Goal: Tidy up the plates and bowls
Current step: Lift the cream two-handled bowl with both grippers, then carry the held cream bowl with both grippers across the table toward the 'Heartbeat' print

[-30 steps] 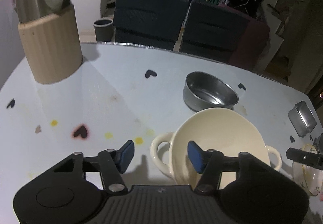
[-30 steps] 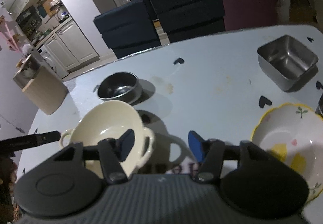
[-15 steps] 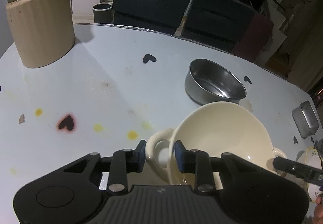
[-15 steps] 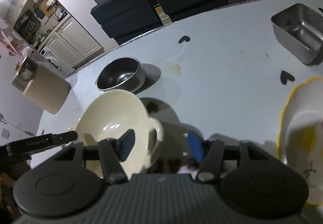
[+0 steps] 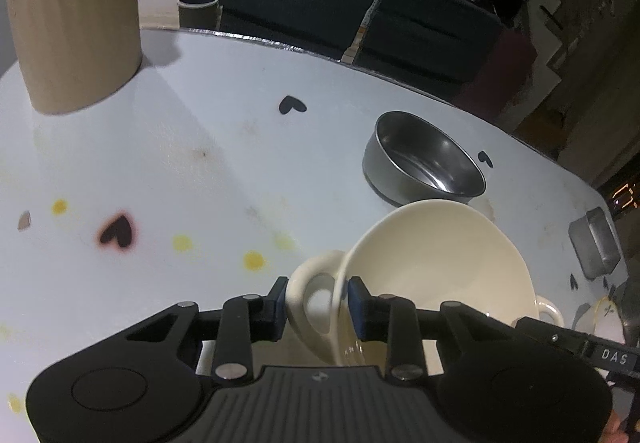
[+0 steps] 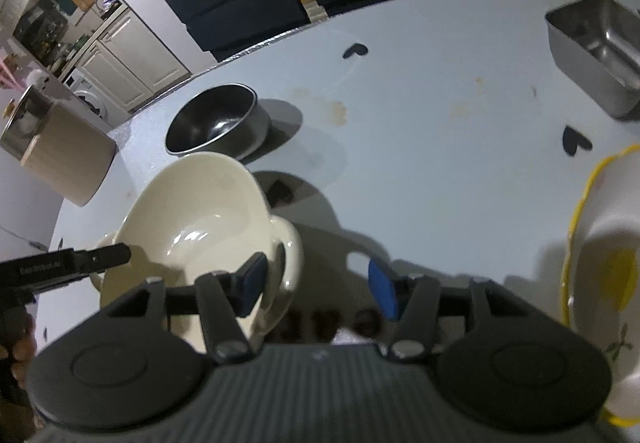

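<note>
The left claw (image 5: 316,303) is closed on the loop handle at the near left side of the cream bowl (image 5: 440,263): one blue pad presses the outside of the loop, the other sits inside the rim against the bowl wall. Its jaws closed in within the last second and now grip. The bowl is tilted, its far rim raised, and nothing lies in it.

The right claw (image 6: 316,289) stands about half open with nothing between its pads; the cream bowl's other handle (image 6: 286,263) lies just beside its left pad, whether touching I cannot tell. The far pad hangs over bare surface (image 6: 420,131).

Just beyond the cream bowl stands a round steel bowl (image 5: 424,159), empty, near but apart from it. To the right a square steel tin (image 6: 596,55) sits empty, well apart. Nearer on that side lies a white dish with a yellow scalloped rim (image 6: 600,243), showing only painted yellow marks inside. At the far left a beige ribbed canister (image 5: 76,39) stands upright.
</note>
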`<action>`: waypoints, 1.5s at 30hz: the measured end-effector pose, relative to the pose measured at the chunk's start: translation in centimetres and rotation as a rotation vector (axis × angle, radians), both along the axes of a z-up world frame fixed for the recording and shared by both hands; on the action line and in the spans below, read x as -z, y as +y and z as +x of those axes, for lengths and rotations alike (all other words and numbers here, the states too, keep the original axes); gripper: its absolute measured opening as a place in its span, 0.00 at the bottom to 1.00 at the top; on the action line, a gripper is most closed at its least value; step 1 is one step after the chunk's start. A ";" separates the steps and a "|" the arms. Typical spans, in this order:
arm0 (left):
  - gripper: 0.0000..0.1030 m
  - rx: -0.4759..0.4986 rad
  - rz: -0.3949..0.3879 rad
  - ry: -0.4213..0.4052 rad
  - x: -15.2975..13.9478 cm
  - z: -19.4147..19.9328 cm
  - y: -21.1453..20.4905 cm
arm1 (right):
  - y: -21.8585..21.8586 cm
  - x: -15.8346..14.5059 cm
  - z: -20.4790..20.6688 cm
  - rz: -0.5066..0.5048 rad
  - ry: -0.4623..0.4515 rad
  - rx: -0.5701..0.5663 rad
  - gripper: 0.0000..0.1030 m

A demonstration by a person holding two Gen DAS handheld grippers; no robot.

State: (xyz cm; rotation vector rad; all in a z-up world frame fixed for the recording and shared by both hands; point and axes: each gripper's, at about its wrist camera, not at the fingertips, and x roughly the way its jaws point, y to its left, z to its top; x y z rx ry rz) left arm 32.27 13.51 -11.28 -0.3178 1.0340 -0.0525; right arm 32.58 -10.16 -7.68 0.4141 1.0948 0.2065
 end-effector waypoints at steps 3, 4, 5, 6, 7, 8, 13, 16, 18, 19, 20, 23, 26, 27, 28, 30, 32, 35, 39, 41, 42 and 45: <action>0.32 -0.001 -0.001 0.013 0.1 0.1 -0.2 | 0.2 0.1 0.1 0.000 -0.002 -0.005 0.59; 0.32 0.004 0.007 0.010 0.0 0.0 -0.3 | 0.4 -0.1 0.0 -0.006 -0.007 -0.011 0.58; 0.32 0.008 0.010 0.008 0.0 0.0 -0.3 | 0.5 -0.2 -0.1 -0.007 -0.012 -0.016 0.54; 0.32 0.009 0.008 0.005 0.0 0.0 -0.2 | 0.6 -0.3 -0.1 -0.001 -0.018 -0.022 0.46; 0.31 0.010 0.005 0.003 0.0 0.0 -0.2 | 0.8 -0.4 -0.1 0.007 -0.023 -0.030 0.42; 0.31 0.013 0.006 0.000 0.0 0.0 -0.1 | 1.0 -0.5 -0.2 0.011 -0.030 -0.037 0.35; 0.31 0.015 0.009 -0.003 0.0 -0.1 -0.2 | 1.9 -0.7 0.0 -0.025 -0.059 -0.079 0.24; 0.31 0.015 0.015 -0.005 0.0 -0.2 -0.4 | 2.0 -0.8 0.1 -0.036 -0.065 -0.091 0.24; 0.31 0.024 0.030 -0.014 -0.1 -0.3 -0.6 | 2.3 -0.9 -0.1 -0.056 -0.074 -0.091 0.25; 0.31 0.026 0.037 -0.017 -0.2 -0.4 -0.7 | 2.4 -0.9 -0.1 -0.069 -0.079 -0.091 0.25; 0.31 0.026 0.040 -0.016 -0.2 -0.4 -0.8 | 2.6 -1.0 -0.2 -0.089 -0.087 -0.095 0.25; 0.31 0.022 0.043 -0.012 -0.3 -0.5 -0.8 | 3.5 -1.2 -0.5 -0.160 -0.114 -0.113 0.27; 0.31 0.022 0.050 -0.018 -0.5 -0.7 -0.8 | 3.5 -1.2 -0.7 -0.160 -0.109 -0.115 0.28; 0.31 0.021 0.050 -0.021 -0.7 -0.9 -0.7 | 3.5 -1.3 -0.8 -0.163 -0.111 -0.119 0.28; 0.31 0.019 0.048 -0.026 -0.8 -1.0 -0.7 | 3.6 -1.5 -1.0 -0.167 -0.114 -0.122 0.28; 0.31 0.012 0.042 -0.039 -1.2 -1.4 -0.5 | 3.7 -1.8 -1.2 -0.174 -0.128 -0.125 0.28; 0.31 0.005 0.038 -0.056 -1.8 -1.9 -0.4 | 4.0 -2.4 -1.4 -0.181 -0.149 -0.128 0.28; 0.31 0.004 0.042 -0.083 -2.8 -2.9 -0.3 | 3.9 -3.3 -1.8 -0.179 -0.177 -0.129 0.27; 0.31 0.008 0.041 -0.120 -4.4 -4.6 -0.3 | 3.6 -4.6 -3.0 -0.159 -0.211 -0.127 0.27; 0.31 0.011 0.035 -0.134 -4.9 -5.6 -0.3 | 3.5 -5.4 -3.8 -0.151 -0.228 -0.128 0.27; 0.30 0.012 0.028 -0.136 -5.2 -6.1 -0.3 | 3.4 -5.8 -4.2 -0.146 -0.236 -0.126 0.27; 0.30 0.017 0.025 -0.149 -6.1 -7.9 -0.6 | 3.0 -6.9 -5.7 -0.134 -0.266 -0.118 0.26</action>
